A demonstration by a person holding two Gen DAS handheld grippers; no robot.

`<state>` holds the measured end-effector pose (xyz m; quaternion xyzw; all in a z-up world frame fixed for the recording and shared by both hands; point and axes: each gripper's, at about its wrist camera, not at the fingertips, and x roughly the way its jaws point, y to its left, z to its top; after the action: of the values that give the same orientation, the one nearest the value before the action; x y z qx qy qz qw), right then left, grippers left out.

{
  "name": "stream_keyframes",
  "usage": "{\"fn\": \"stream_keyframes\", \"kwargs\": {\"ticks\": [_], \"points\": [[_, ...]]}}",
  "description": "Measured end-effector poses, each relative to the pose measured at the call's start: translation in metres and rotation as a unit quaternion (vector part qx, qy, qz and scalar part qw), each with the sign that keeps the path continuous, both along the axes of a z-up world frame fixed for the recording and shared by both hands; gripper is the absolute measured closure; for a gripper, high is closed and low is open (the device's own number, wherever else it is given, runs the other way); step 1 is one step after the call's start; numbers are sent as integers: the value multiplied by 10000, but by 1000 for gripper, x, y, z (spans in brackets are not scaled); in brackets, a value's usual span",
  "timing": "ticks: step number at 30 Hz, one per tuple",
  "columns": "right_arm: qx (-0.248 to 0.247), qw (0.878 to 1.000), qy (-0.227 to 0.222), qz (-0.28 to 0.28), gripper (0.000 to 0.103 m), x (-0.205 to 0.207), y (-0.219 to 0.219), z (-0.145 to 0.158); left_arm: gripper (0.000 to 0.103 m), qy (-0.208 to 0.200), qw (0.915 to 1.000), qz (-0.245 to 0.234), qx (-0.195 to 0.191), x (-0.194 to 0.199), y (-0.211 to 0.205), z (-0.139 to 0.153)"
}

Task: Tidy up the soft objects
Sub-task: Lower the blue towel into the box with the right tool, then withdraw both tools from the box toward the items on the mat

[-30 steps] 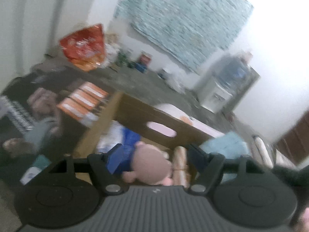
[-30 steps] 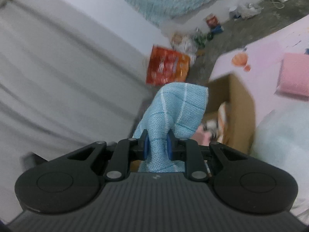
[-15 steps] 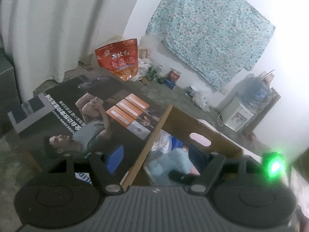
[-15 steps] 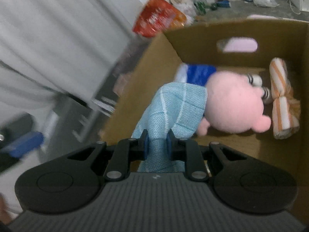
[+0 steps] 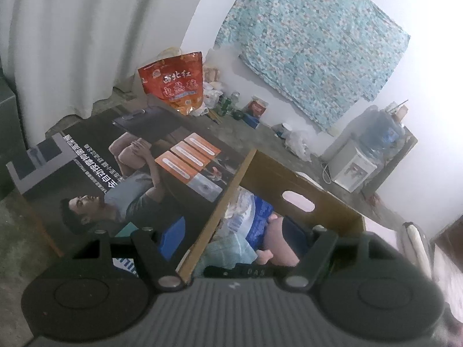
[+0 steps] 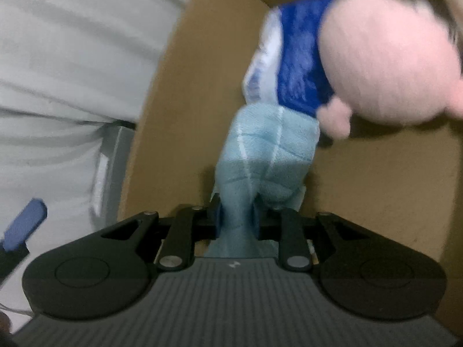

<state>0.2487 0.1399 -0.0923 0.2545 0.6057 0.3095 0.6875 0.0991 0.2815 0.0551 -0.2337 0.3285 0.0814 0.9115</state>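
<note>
My right gripper (image 6: 235, 221) is shut on a light blue cloth (image 6: 269, 147) and holds it low inside the cardboard box (image 6: 179, 86), its end touching the box floor beside a pink plush toy (image 6: 385, 55) in a blue top. My left gripper (image 5: 235, 235) is open and empty, hovering over the box's left wall (image 5: 222, 211). In the left wrist view the cloth (image 5: 228, 248), the plush (image 5: 277, 240) and the right gripper's body show inside the box.
A large printed poster board (image 5: 115, 173) lies left of the box. An orange-red bag (image 5: 173, 84) and bottles stand by the far wall. A water dispenser (image 5: 364, 156) is at the right. White curtains (image 6: 72, 57) hang left of the box.
My right gripper has carried the blue cloth from above the box down to its floor next to the plush. My left gripper has drawn back to the left, above the box wall.
</note>
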Motion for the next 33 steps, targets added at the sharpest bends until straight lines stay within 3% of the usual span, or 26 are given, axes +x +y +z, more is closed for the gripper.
{"fn": "stream_keyframes", "kwargs": {"ticks": [2,4,6,8,13,16,20,27,33], "points": [[150,9997,149,-73,77,3,-8,-1,28,5,10000,-36,3,0,-3,0],[259,9995,110,-145,62,5,-15,8,28,-13,10000,-51,21,1,-7,2],[403,9989,-103,-193,43,4,-24,24,27,-33,10000,-43,48,-1,-9,3],[471,9979,-375,-247,35,3,-34,43,27,-59,9999,-40,71,-2,-11,5],[750,9934,-788,-368,34,-6,-67,82,27,-77,9999,-99,104,-4,-20,7],[1024,9889,-1021,-346,34,-23,-110,103,26,-75,9996,-263,84,-5,-32,8],[1324,9811,-1362,-379,33,-58,-168,123,19,-124,9967,-792,106,-9,-63,12],[1402,9688,-1813,-947,32,-117,-307,122,16,33,9839,-1762,295,-3,-136,20],[960,9566,-2152,-1713,32,-155,-402,110,14,154,9689,-2416,505,15,-201,25]]}}
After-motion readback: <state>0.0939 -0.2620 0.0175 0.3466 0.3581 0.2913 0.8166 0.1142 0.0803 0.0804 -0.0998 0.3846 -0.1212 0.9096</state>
